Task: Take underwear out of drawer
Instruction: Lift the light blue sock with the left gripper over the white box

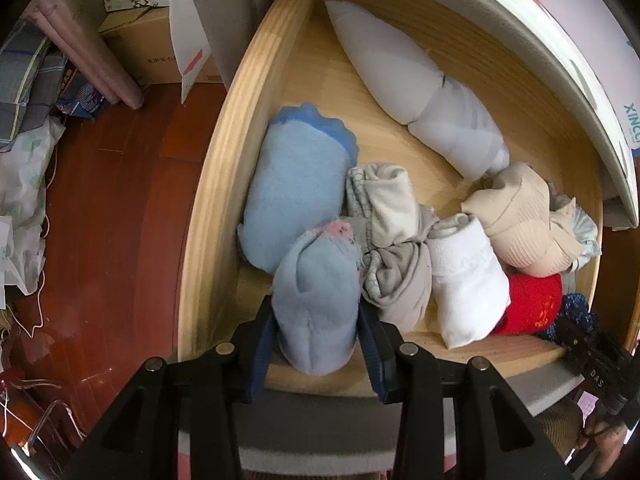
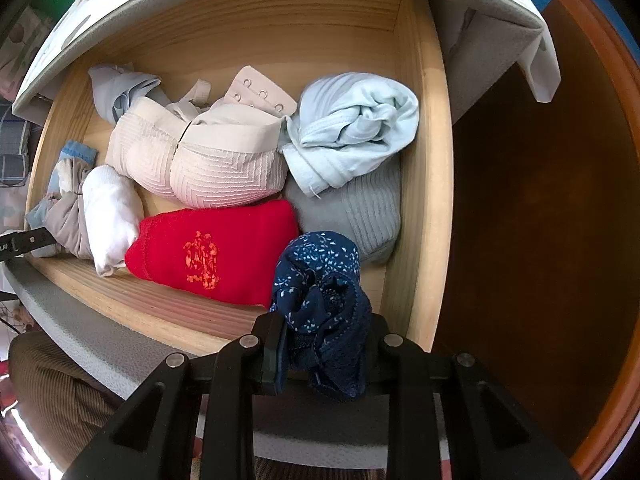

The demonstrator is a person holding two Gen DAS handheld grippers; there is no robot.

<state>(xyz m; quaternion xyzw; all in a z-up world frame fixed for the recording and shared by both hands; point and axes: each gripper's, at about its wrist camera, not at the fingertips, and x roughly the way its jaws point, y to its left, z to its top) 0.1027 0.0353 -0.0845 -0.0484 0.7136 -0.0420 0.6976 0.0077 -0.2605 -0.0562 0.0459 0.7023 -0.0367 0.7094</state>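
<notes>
An open wooden drawer (image 1: pixel 224 152) holds several rolled undergarments. In the left wrist view my left gripper (image 1: pixel 318 320) is shut on a light blue rolled garment (image 1: pixel 316 300) at the drawer's front edge. In the right wrist view my right gripper (image 2: pixel 326 344) is shut on a navy patterned underwear roll (image 2: pixel 324 296), held over the drawer's front right corner (image 2: pixel 400 320). A red garment (image 2: pixel 212 248), a white roll (image 2: pixel 110 212), a beige bra (image 2: pixel 200 156) and a pale blue bundle (image 2: pixel 352 124) lie inside.
A larger light blue roll (image 1: pixel 292 192), grey rolls (image 1: pixel 396 276) and a long white bundle (image 1: pixel 420 92) lie in the drawer. The cabinet top (image 1: pixel 560 60) overhangs the back. Cardboard boxes (image 1: pixel 152 48) and bags stand on the red-brown floor (image 1: pixel 112 208) at left.
</notes>
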